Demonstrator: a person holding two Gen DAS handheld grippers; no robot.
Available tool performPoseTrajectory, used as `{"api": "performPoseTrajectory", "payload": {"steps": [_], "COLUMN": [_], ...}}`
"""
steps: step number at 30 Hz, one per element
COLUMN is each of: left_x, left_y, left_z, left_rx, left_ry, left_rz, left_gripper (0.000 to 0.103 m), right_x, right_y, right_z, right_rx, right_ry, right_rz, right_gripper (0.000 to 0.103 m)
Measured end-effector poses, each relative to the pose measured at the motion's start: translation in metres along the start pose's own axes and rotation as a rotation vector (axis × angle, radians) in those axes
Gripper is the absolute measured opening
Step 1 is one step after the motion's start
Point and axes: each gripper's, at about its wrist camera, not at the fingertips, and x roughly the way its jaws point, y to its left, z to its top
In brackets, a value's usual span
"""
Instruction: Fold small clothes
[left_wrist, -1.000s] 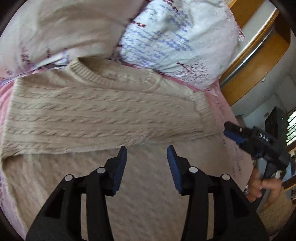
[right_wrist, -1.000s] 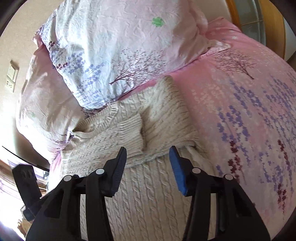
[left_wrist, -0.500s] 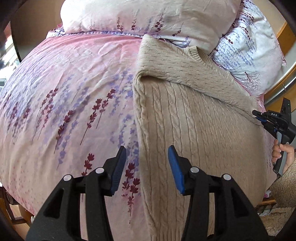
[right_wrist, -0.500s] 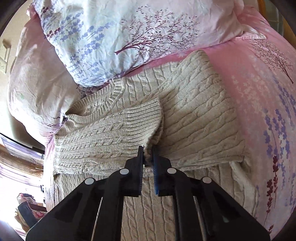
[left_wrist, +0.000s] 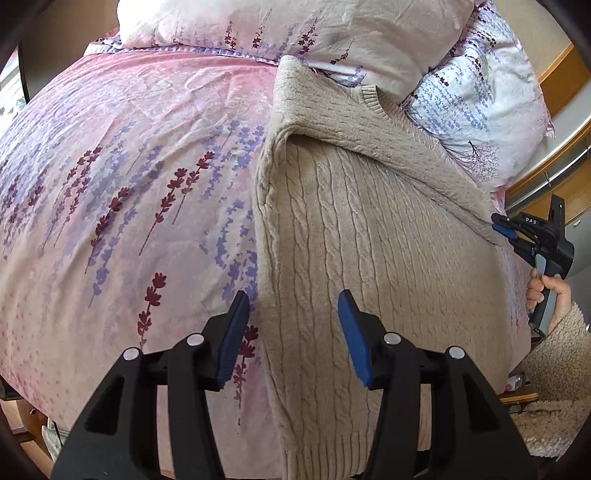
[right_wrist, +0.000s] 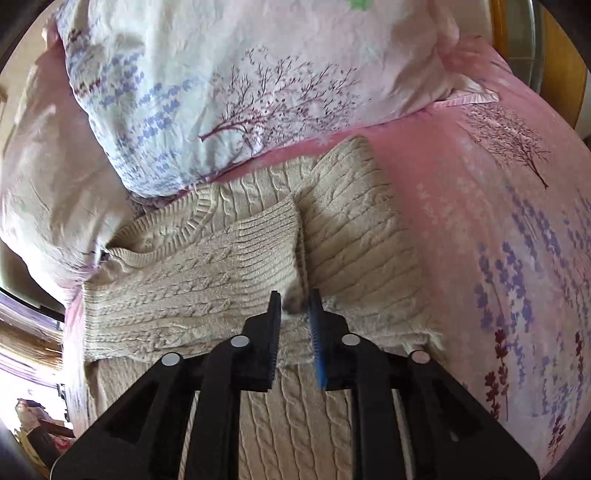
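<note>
A beige cable-knit sweater (left_wrist: 369, 236) lies on the pink floral bed, its sleeves folded across the chest. My left gripper (left_wrist: 291, 325) is open and empty, hovering over the sweater's left side edge near the hem. My right gripper (right_wrist: 295, 306) is shut on the cuff end of the folded sleeve (right_wrist: 266, 243), where it meets the other folded sleeve (right_wrist: 362, 236). The right gripper also shows in the left wrist view (left_wrist: 506, 229), at the sweater's far right edge, held by a hand.
Two floral pillows (right_wrist: 240, 92) lie against the sweater's collar at the head of the bed. The pink bedspread (left_wrist: 129, 184) stretches to the left of the sweater. A wooden headboard (left_wrist: 565, 74) stands at the back right.
My right gripper closed on the sleeve cuff. My left gripper swung from over the chest to the sweater's left side edge and stayed open.
</note>
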Motion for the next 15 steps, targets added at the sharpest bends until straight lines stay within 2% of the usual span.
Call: {"api": "performPoseTrajectory", "payload": {"steps": [1,2,9,15], "left_x": [-0.001,-0.001,-0.002,-0.003], "left_y": [0.001,0.002,0.007,0.009], "left_z": [-0.001,-0.002,-0.003,-0.004], "left_rx": [-0.007,-0.011,-0.032,-0.054], "left_ry": [0.000,-0.001,0.015,0.029], "left_rz": [-0.012,-0.021,-0.081,-0.120], "left_gripper": [0.050,0.050,0.050,0.050], "right_x": [-0.011,-0.020,-0.054,-0.059], "right_y": [-0.008,-0.016,-0.095,-0.113], "right_z": [-0.002,-0.005,-0.039,-0.071], "right_rx": [0.007,0.010,0.133,0.166], "right_ry": [-0.014,-0.020,0.060,0.127], "right_rz": [0.025,0.037,0.094,0.173], "right_gripper": [0.056,0.058,0.058,0.052]}}
